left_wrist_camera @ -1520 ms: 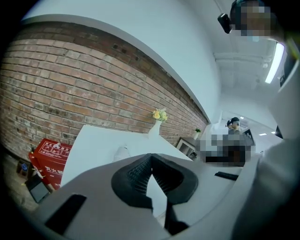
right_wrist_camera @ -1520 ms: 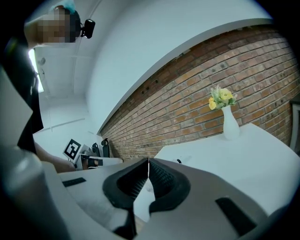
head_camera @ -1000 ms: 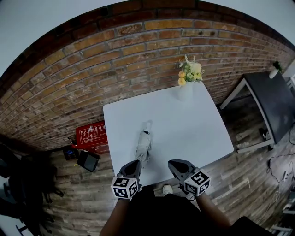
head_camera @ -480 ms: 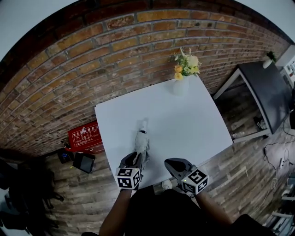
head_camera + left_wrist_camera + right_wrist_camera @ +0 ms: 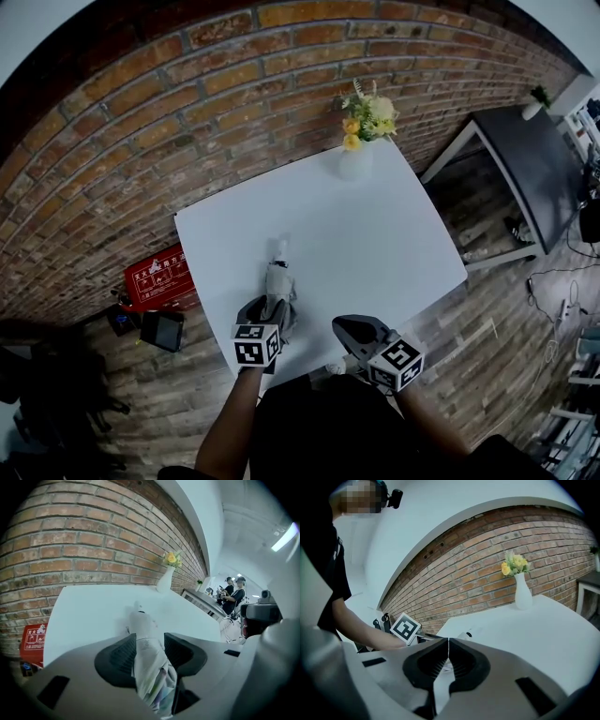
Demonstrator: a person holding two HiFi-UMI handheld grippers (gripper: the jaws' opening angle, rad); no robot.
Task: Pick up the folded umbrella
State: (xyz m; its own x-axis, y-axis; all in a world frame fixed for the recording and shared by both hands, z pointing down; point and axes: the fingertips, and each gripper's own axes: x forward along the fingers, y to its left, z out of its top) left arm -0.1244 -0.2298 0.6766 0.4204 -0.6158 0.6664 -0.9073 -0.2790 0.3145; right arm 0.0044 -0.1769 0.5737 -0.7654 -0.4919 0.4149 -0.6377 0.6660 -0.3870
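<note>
Our left gripper [image 5: 150,637] straddles the folded umbrella [image 5: 143,620]. Its jaws have just been opening, and only this gripper's view shows the ribbed black pads flanking pale, crinkled fabric. From the head view, the umbrella lies at 7 o'clock on the smooth white table [image 5: 375,234]. Our right gripper [image 5: 448,641], at 5 o'clock, is closed and empty.

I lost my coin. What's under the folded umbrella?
The folded umbrella lies on the white table. Plain tabletop shows beside it; the spot right underneath is covered, so a coin there cannot be seen.
</note>
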